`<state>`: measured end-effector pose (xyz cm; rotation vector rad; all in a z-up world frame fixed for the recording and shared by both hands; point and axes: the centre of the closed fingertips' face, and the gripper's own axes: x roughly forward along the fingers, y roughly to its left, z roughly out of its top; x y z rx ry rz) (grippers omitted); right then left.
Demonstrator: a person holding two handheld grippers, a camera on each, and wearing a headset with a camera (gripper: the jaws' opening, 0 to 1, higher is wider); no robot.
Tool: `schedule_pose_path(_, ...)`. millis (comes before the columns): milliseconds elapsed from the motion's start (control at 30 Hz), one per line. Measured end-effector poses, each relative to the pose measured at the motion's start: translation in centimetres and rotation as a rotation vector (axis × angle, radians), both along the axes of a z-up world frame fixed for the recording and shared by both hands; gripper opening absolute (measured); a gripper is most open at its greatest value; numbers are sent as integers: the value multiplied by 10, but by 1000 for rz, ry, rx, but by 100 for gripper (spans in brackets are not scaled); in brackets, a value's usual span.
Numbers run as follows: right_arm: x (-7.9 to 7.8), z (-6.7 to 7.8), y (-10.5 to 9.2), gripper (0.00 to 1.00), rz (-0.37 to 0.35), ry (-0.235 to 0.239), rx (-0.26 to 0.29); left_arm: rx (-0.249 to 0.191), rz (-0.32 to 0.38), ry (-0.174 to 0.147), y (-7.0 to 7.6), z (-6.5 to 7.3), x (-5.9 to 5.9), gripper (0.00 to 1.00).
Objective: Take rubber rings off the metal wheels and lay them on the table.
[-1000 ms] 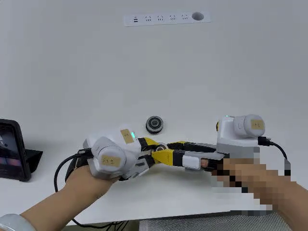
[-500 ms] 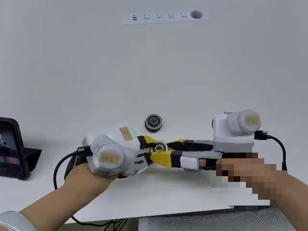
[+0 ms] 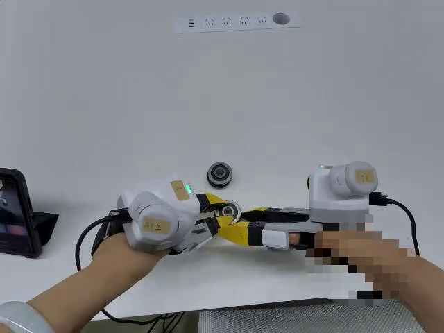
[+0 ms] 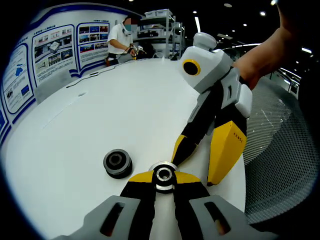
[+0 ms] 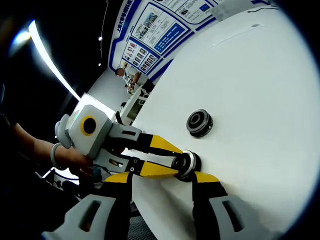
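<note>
Head view: two hand-held grippers meet nose to nose near the front of a white table. A tan sticker sits on each gripper's body, its dark marks too small to read, and a green light glows on the left one. In the left gripper view, black lettering runs along the right gripper's yellow jaw but cannot be made out. The print on the blue-bordered wall posters behind is likewise illegible.

The left gripper comes in from the lower left, held low and roughly level by the left hand. Its yellow-tipped jaws are clamped together on a metal wheel, whose bright hub faces the gripper's own camera. Whether the wheel rests on the tabletop or hangs just above it cannot be told.

The right gripper reaches in from the lower right, body upright. Its jaws stand apart, flanking the left gripper's tips and the held wheel. In the right gripper view the wheel lies just beside one yellow tip; contact cannot be judged.

A second wheel, wearing a black rubber ring, lies flat on the table just beyond the grippers, apart from both. A white power strip lies at the far edge, and a dark tablet stands on the left.
</note>
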<state>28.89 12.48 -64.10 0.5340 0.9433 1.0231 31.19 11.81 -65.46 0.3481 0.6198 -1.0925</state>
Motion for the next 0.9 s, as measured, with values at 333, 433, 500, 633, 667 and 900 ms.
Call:
schedule_pose_path(333,2,7,-6,47,-45,6,29,0,1,0,0,0,0,13)
schedule_pose_path(433,8,4,-9,51,-61,-11,13,0,2,0,0,0,0,13)
schedule_pose_path(500,12,3,-9,51,-64,-11,12,0,2,0,0,0,0,13)
schedule_pose_path(633,19,3,-6,52,-67,-21,10,-1,2,0,0,0,0,13)
schedule_pose_path(667,20,2,-5,52,-67,-22,9,-1,2,0,0,0,0,13)
schedule_pose_path(900,25,-2,1,53,-42,-27,-3,-1,3,1,0,0,0,13)
